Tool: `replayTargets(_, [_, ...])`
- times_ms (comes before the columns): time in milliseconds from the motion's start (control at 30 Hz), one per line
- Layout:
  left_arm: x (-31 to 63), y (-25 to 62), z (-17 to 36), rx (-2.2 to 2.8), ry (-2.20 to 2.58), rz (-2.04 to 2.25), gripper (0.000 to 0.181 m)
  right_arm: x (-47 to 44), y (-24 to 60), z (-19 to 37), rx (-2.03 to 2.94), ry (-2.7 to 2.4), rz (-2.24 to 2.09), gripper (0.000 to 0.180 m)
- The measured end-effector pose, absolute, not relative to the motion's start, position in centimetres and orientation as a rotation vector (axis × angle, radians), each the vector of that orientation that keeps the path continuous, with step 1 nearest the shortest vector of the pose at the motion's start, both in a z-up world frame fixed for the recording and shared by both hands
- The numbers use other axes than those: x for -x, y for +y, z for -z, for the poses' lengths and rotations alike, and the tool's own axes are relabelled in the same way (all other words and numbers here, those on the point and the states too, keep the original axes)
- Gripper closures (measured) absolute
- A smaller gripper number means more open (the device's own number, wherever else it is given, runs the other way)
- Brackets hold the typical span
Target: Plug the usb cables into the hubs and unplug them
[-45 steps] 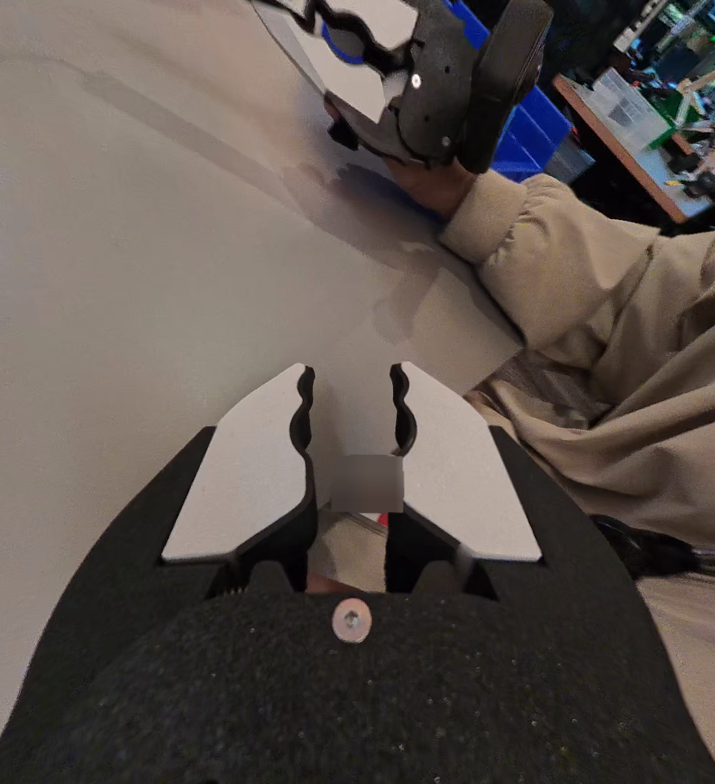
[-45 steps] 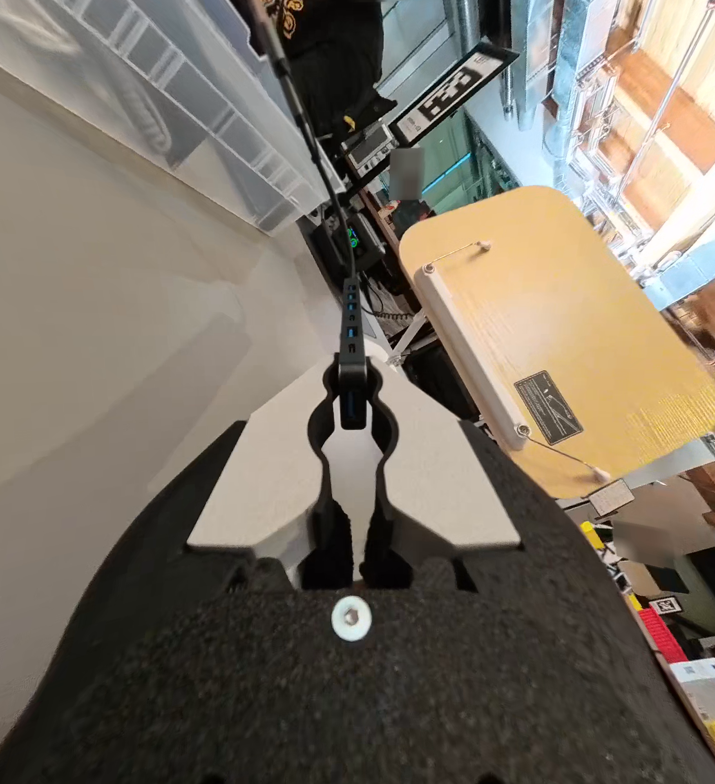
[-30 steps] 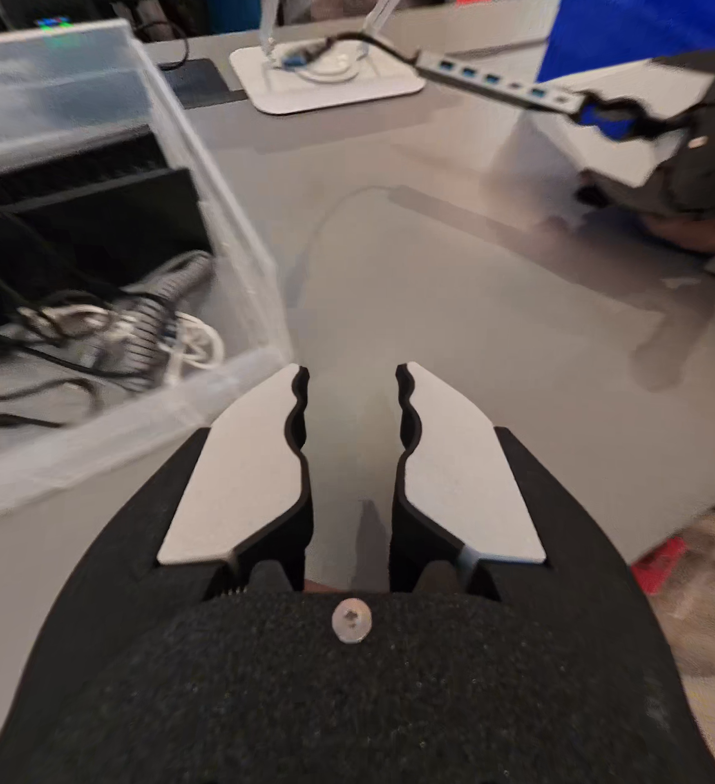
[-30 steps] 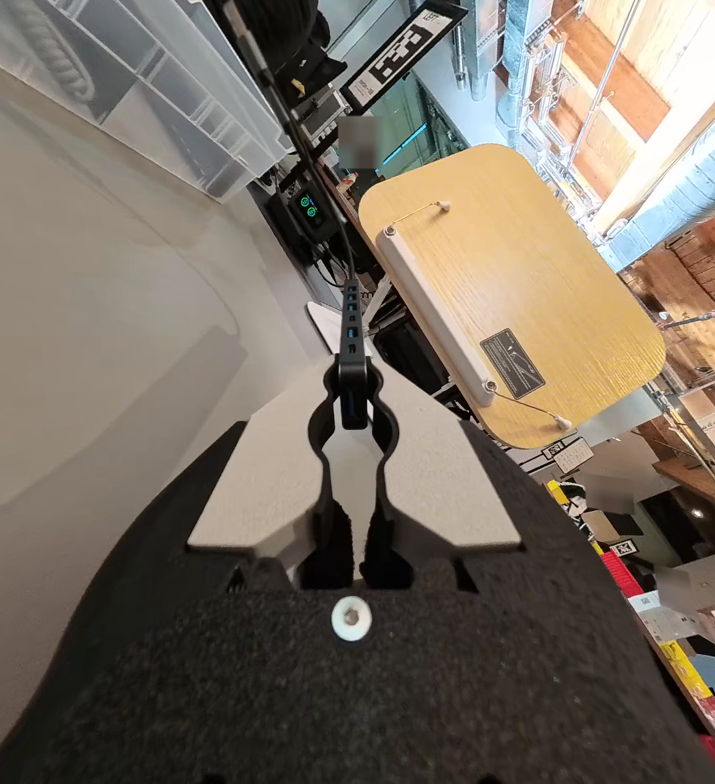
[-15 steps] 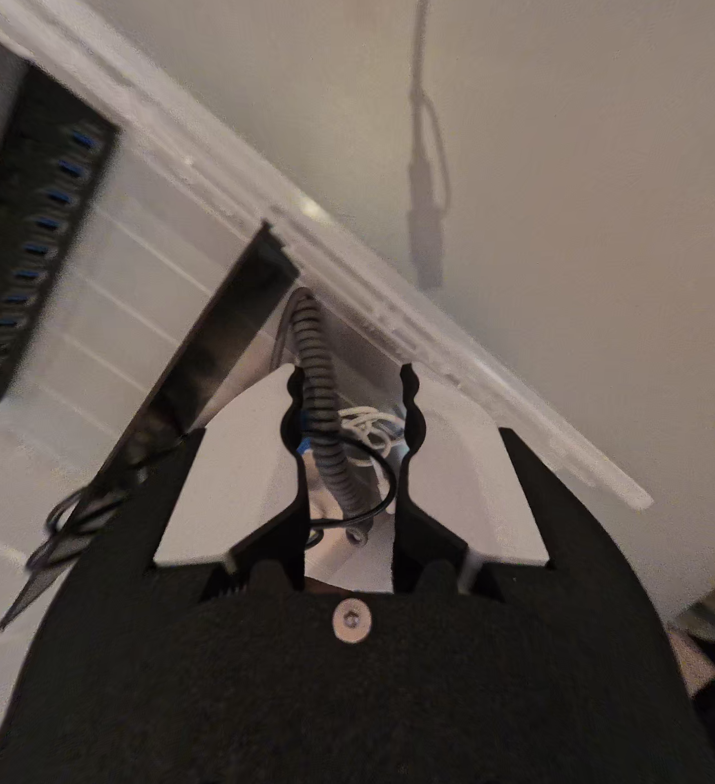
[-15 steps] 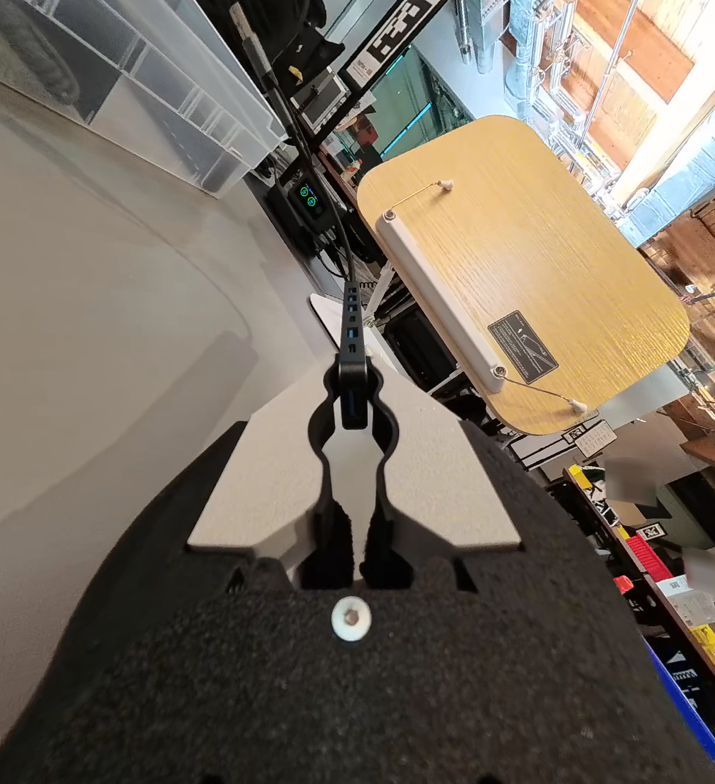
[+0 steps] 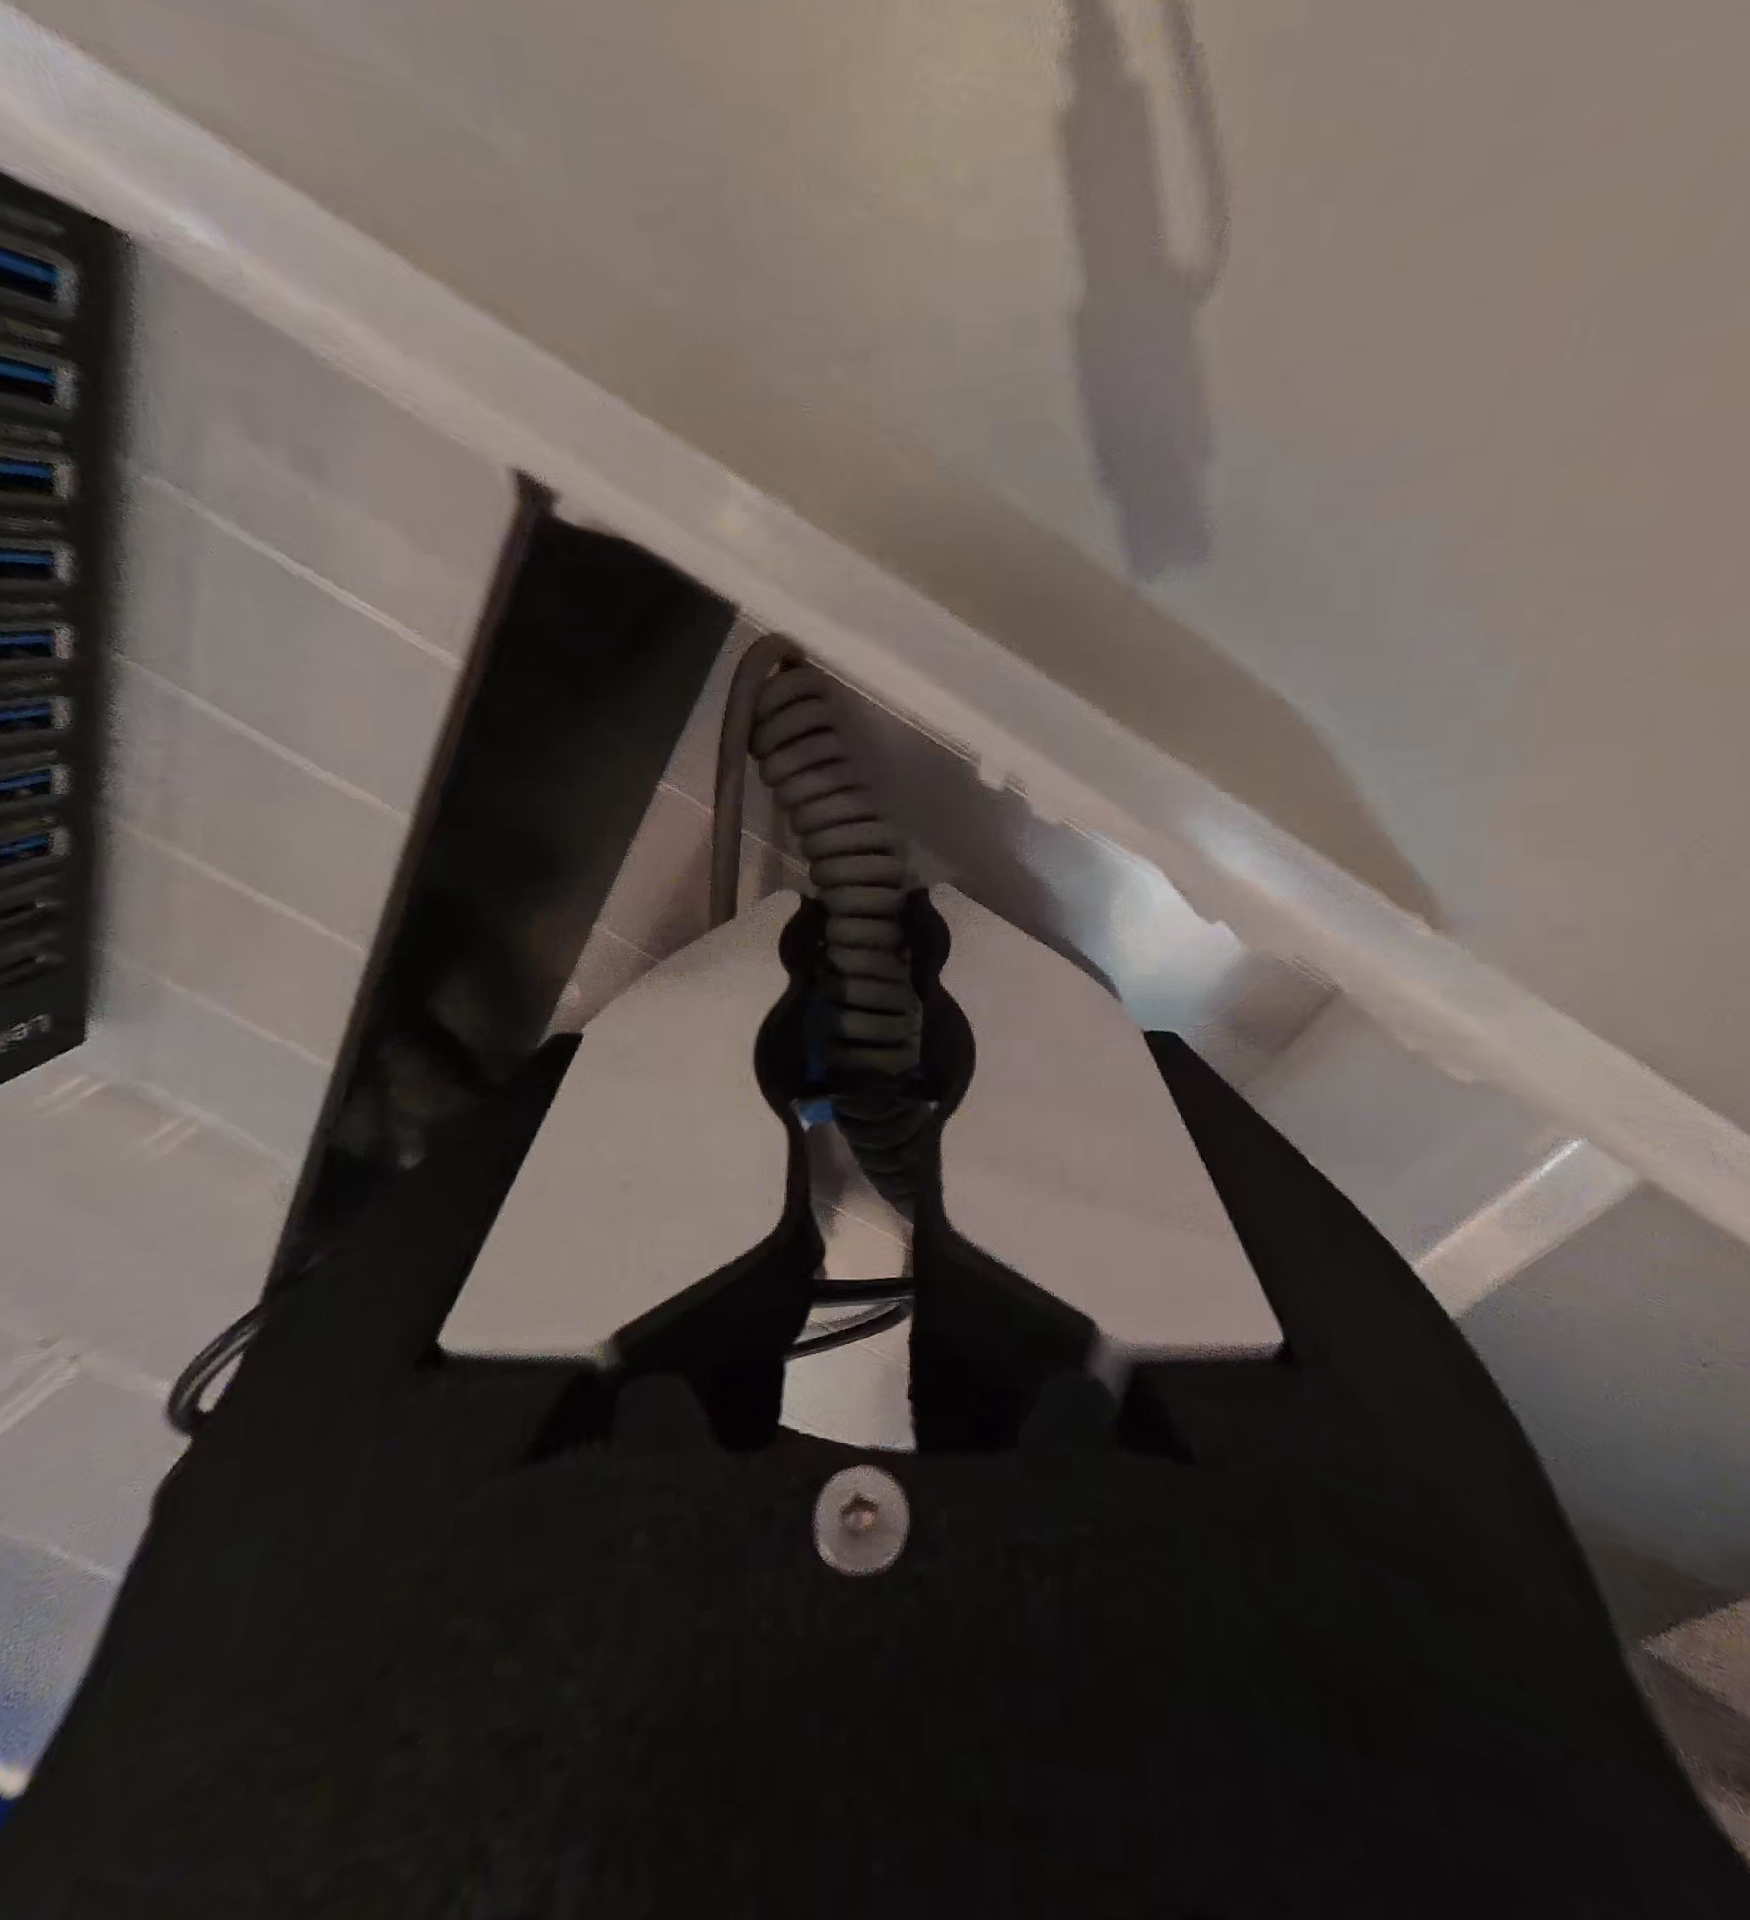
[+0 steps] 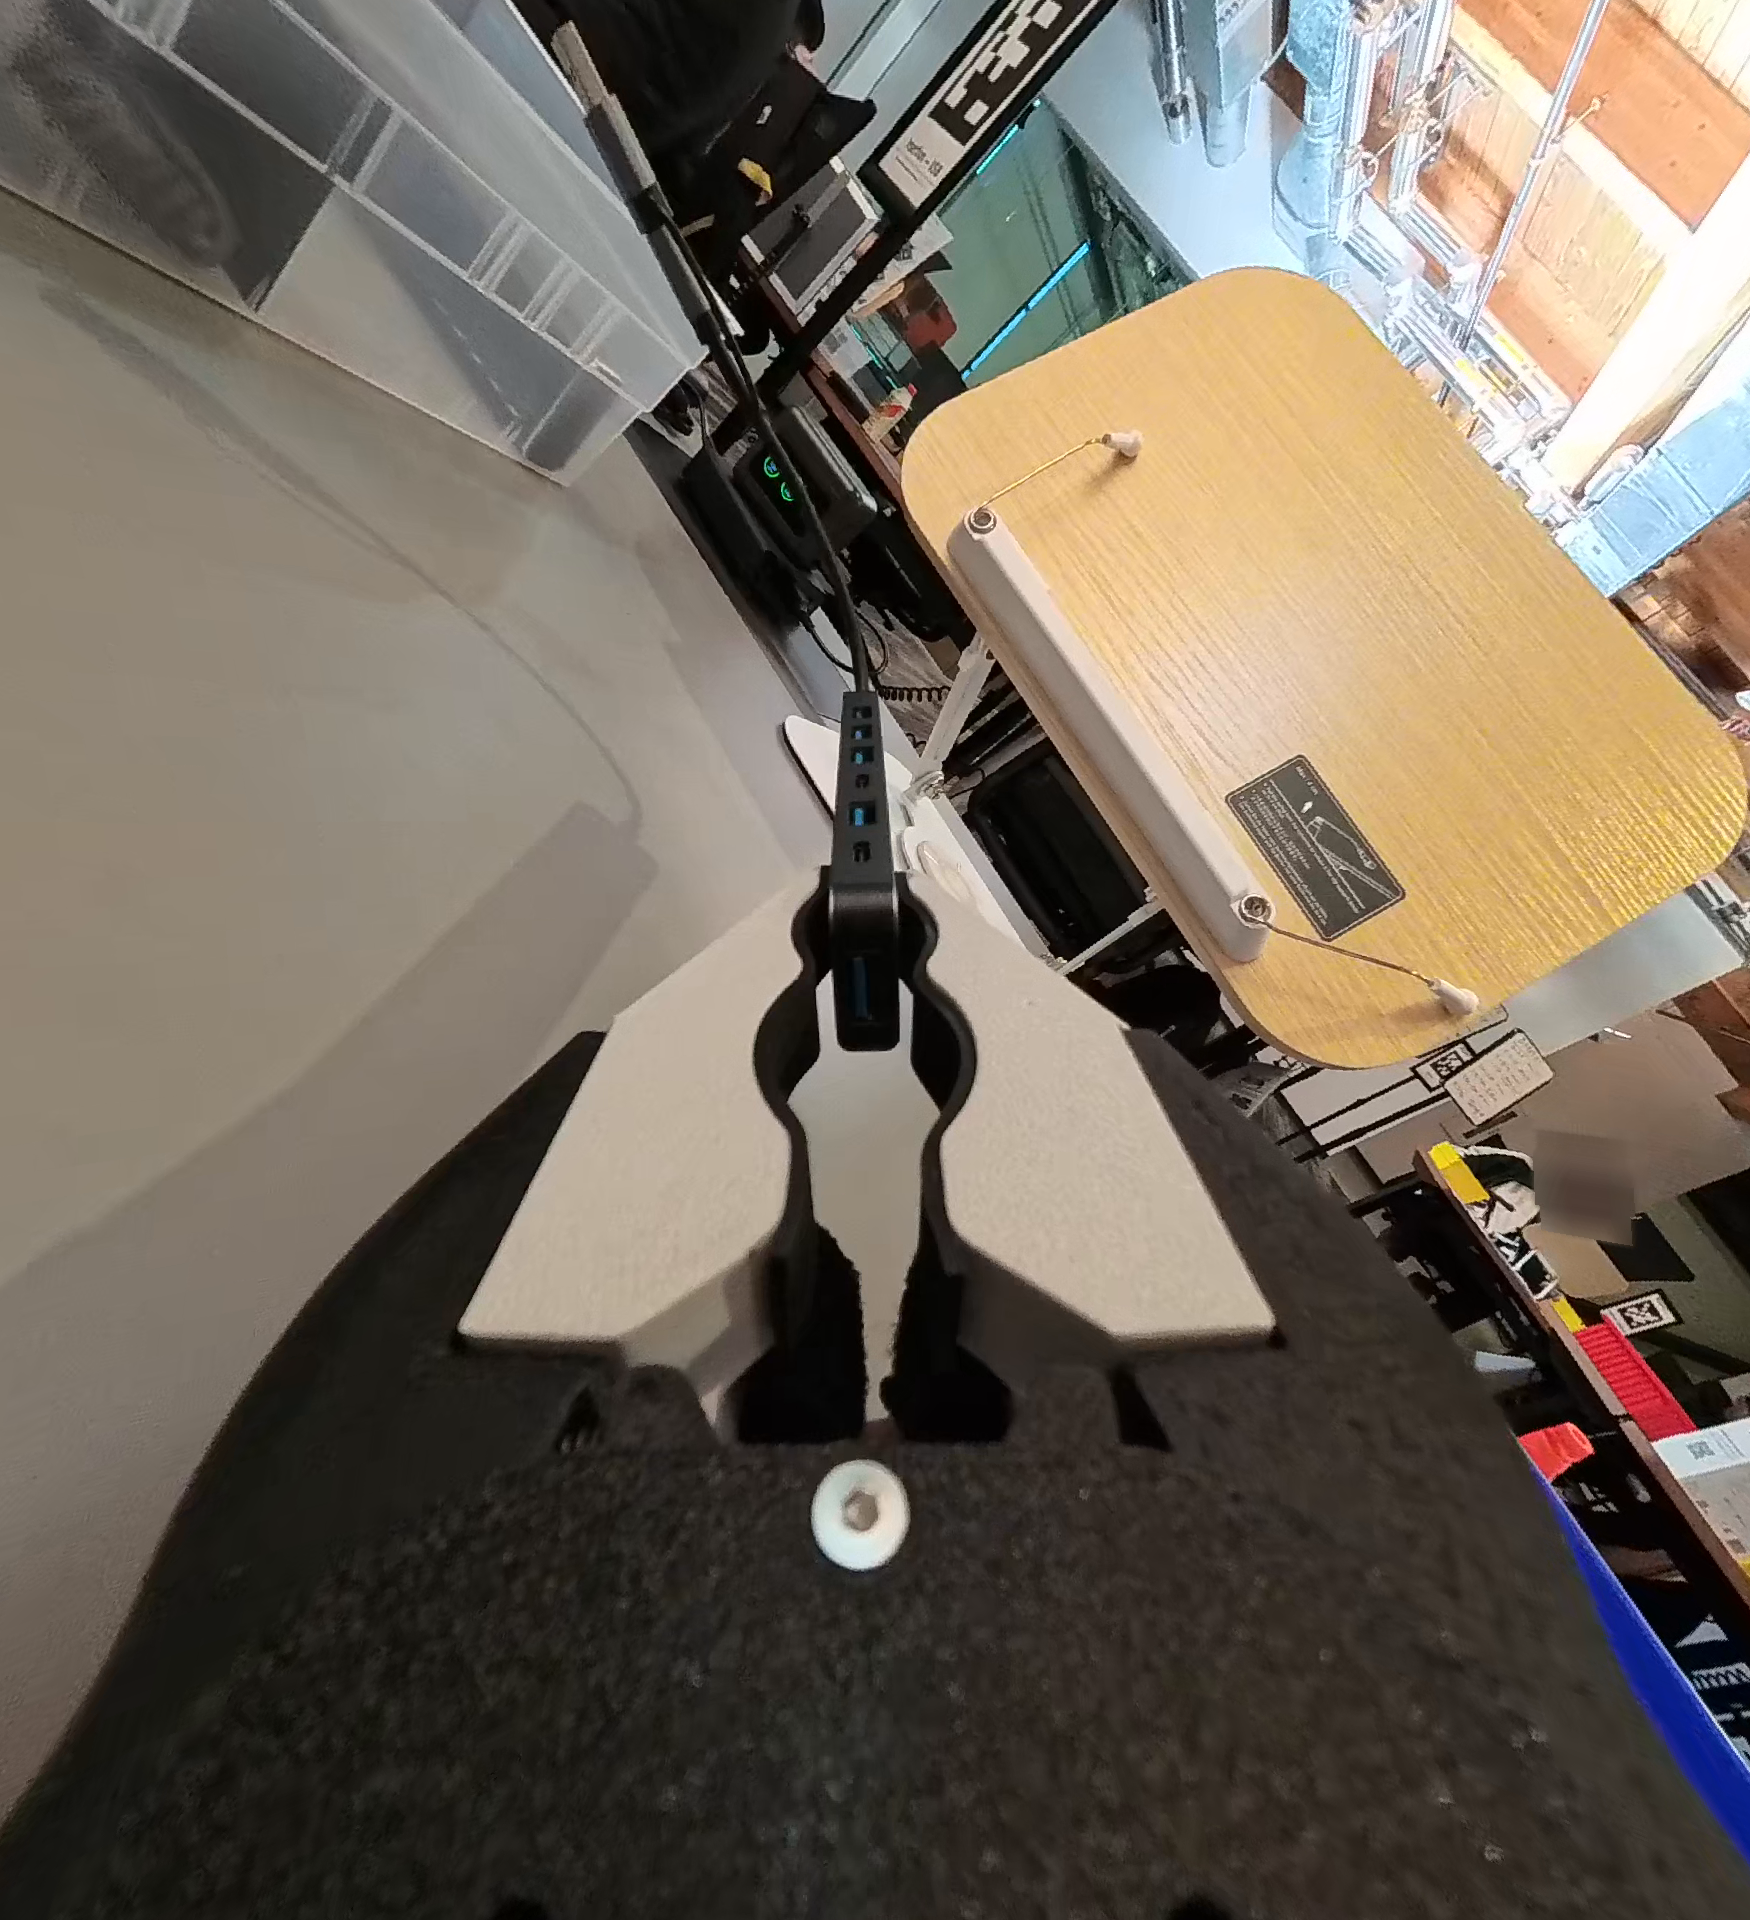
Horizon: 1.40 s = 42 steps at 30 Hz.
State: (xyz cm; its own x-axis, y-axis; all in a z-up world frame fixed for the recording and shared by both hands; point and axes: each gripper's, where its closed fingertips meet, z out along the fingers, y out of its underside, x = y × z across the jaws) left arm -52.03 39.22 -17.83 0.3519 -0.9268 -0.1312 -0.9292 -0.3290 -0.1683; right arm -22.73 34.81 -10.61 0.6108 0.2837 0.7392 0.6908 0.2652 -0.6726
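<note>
Left tongs [image 7: 858,961], narrowed around the coiled cable [image 7: 845,842] in the clear bin [image 7: 954,675], frame centre; right tongs [image 8: 863,961] clamp the slim hub [image 8: 863,831]. I should lift the cable slowly, freeing its plug.

Left hand-held gripper [image 7: 860,935] is angled down, its pale fingers [image 7: 1037,1049] drawn in almost together, tips pinching something dark and coiled between them. Right hand-held gripper [image 8: 863,935] is rolled hard to one side and points far out, its fingers [image 8: 684,1122] clamped near the tips on a slim black bar, with a gap behind.
</note>
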Motion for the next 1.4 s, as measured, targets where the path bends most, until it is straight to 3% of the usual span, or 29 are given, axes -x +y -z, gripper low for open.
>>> replayTargets(133, [51.9,40.2,12.9,2.283,1.483,0.075,0.165,22.7,34.8,10.6,1.323,-0.929,0.336,0.17])
replayTargets(367, [52.5,41.0,-3.4,1.824,0.988,0.423,0.166,22.4,34.9,10.3,1.33,-0.9,0.315,0.17])
replayTargets(500, [49.5,37.5,-8.6,1.54,0.976,0.567,0.166,21.9,35.1,9.9,1.338,-0.862,0.301,0.17])
replayTargets(667, [41.7,28.8,-6.7,1.471,1.16,0.799,0.166,20.9,35.5,9.5,1.367,-0.799,0.281,0.17])
replayTargets(867, [38.9,27.3,-7.3,1.435,0.982,1.018,0.166,20.4,35.7,9.3,1.383,-0.761,0.258,0.17])
replayTargets(1000, [38.2,27.1,-1.6,1.59,0.652,1.115,0.166,20.4,35.7,9.2,1.383,-0.76,0.256,0.17])
replayTargets(1100, [34.5,23.8,2.0,1.673,0.779,1.094,0.166,20.6,35.6,9.3,1.376,-0.771,0.261,0.17])
replayTargets(1200, [31.7,21.6,-1.1,1.566,0.989,0.986,0.166,20.6,35.6,9.2,1.378,-0.768,0.254,0.17])
replayTargets(1300, [32.3,22.8,-6.0,1.509,0.893,1.012,0.166,20.4,35.6,9.1,1.38,-0.753,0.249,0.17])
replayTargets(1400, [34.9,25.7,-6.0,1.531,0.72,0.98,0.166,20.2,35.7,9.0,1.386,-0.739,0.239,0.17])
